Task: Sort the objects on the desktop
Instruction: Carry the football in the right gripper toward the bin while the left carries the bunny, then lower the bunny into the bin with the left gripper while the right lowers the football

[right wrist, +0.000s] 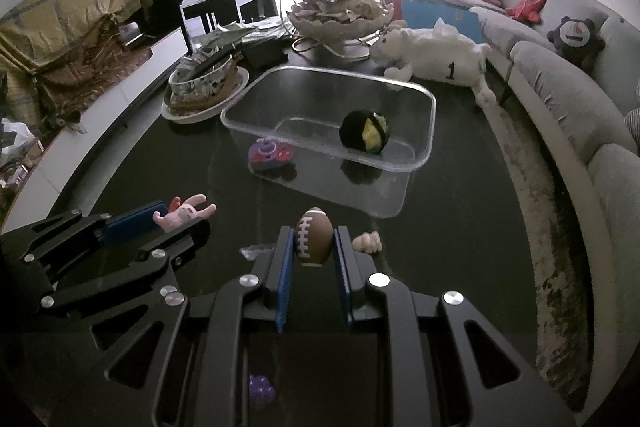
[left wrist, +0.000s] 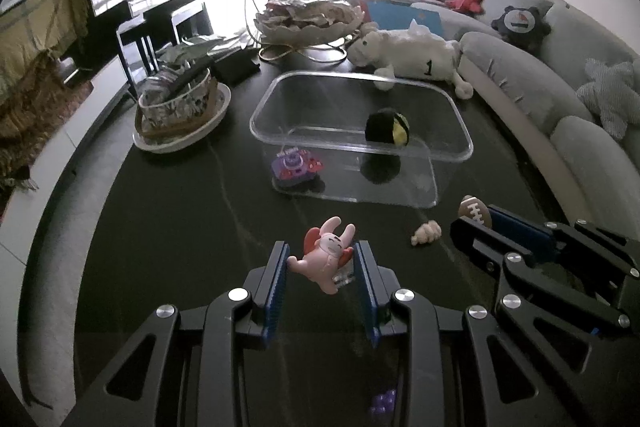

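Observation:
My left gripper [left wrist: 321, 254] is shut on a pink rabbit figure [left wrist: 326, 254], held above the dark table; it also shows in the right wrist view [right wrist: 182, 215]. My right gripper [right wrist: 313, 239] is shut on a small brown toy football [right wrist: 314, 237], also seen in the left wrist view [left wrist: 475, 211]. A clear plastic bin [left wrist: 360, 147] stands ahead and holds a black and yellow ball [left wrist: 387, 126] and a purple toy [left wrist: 294, 166]. A small cream shell [left wrist: 426, 233] lies on the table between the grippers.
A patterned basket on a plate [left wrist: 182, 107] stands left of the bin. A tiered leaf-shaped dish [left wrist: 308, 21] and a white plush [left wrist: 412, 53] sit behind it. A grey sofa [left wrist: 540, 87] curves along the right. A small purple object [right wrist: 261, 391] lies under my right gripper.

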